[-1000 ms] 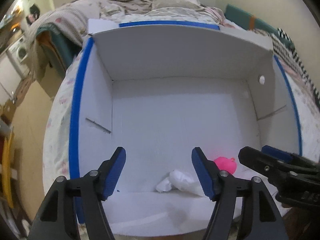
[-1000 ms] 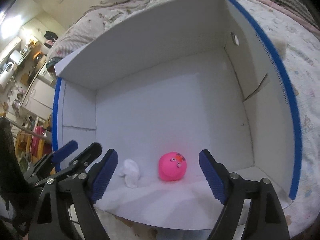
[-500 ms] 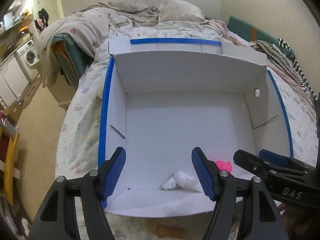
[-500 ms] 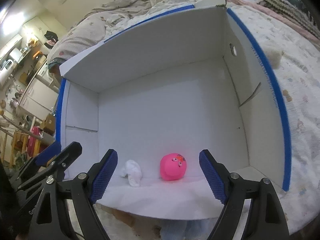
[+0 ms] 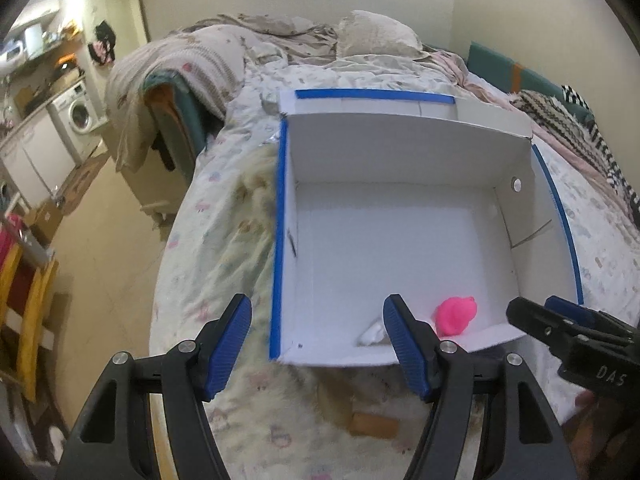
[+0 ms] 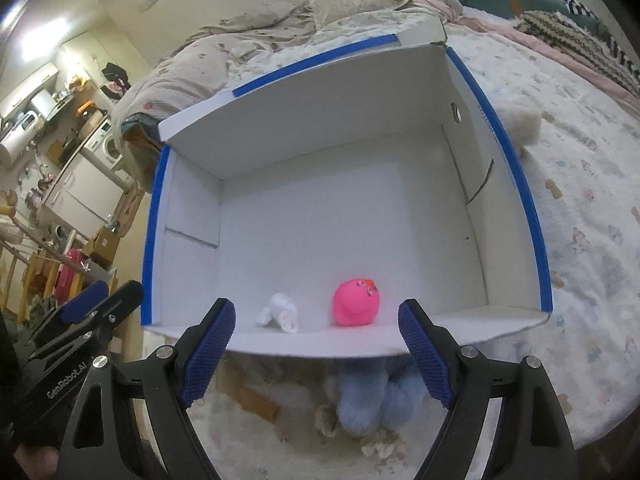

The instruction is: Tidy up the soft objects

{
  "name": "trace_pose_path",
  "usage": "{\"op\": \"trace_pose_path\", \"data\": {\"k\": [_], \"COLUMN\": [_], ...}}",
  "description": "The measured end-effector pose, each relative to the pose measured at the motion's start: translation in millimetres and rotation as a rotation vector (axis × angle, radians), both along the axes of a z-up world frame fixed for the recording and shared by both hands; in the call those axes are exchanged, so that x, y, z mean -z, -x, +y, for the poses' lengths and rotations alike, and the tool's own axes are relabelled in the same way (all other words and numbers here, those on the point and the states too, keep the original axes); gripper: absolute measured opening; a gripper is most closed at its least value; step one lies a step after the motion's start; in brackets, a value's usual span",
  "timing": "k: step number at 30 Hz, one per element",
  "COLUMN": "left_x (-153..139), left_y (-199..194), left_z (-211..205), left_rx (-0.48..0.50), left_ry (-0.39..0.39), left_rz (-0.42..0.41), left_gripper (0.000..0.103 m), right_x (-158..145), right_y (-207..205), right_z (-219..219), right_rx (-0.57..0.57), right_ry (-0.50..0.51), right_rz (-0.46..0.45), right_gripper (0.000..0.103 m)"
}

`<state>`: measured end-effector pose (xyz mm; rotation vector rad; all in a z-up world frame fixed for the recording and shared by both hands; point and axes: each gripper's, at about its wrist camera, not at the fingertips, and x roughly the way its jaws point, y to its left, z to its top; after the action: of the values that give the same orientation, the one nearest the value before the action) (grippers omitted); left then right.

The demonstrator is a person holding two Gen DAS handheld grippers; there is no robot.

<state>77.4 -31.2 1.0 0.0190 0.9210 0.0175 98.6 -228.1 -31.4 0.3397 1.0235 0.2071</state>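
A white cardboard box (image 6: 360,216) with blue tape on its rims lies open on the bed; it also shows in the left wrist view (image 5: 380,240). Inside, near its front wall, sit a pink soft ball (image 6: 357,302) with a face and a small white soft toy (image 6: 280,313); both also show in the left wrist view, the ball (image 5: 456,314) and the white toy (image 5: 374,334). My left gripper (image 5: 318,346) is open and empty above the box's front left corner. My right gripper (image 6: 316,352) is open and empty above the box's front wall.
A light blue plush (image 6: 362,396), a brown block (image 6: 258,402) and beige fluffy bits lie on the bed in front of the box. A cream plush (image 6: 520,124) lies right of the box. Rumpled bedding (image 5: 280,52) lies behind. The floor and washing machine (image 5: 82,114) are left.
Both grippers have pulled back and up from the box, so more of the bed shows. The left one has also shifted left. Both stay open. The toys have not moved.
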Motion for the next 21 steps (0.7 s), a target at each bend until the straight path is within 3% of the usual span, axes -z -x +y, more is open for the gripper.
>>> {"op": "trace_pose_path", "data": {"k": [3, 9, 21], "left_x": [4.7, 9.3, 32.2], "left_y": [7.5, 20.3, 27.9], "left_z": [9.0, 19.1, 48.7], "left_rx": [-0.028, -0.047, -0.103], "left_ry": [0.027, -0.009, -0.007], "left_rz": [0.035, 0.03, 0.085], "left_gripper": [0.066, 0.067, 0.067], "right_x": [-1.2, -1.7, 9.5], "right_y": [6.8, 16.5, 34.6], "right_z": [1.9, 6.9, 19.1], "right_rx": [-0.003, -0.017, -0.098], "right_ry": [0.01, 0.017, 0.013], "right_rz": [0.0, 0.0, 0.037], "right_gripper": [0.089, 0.089, 0.09]}}
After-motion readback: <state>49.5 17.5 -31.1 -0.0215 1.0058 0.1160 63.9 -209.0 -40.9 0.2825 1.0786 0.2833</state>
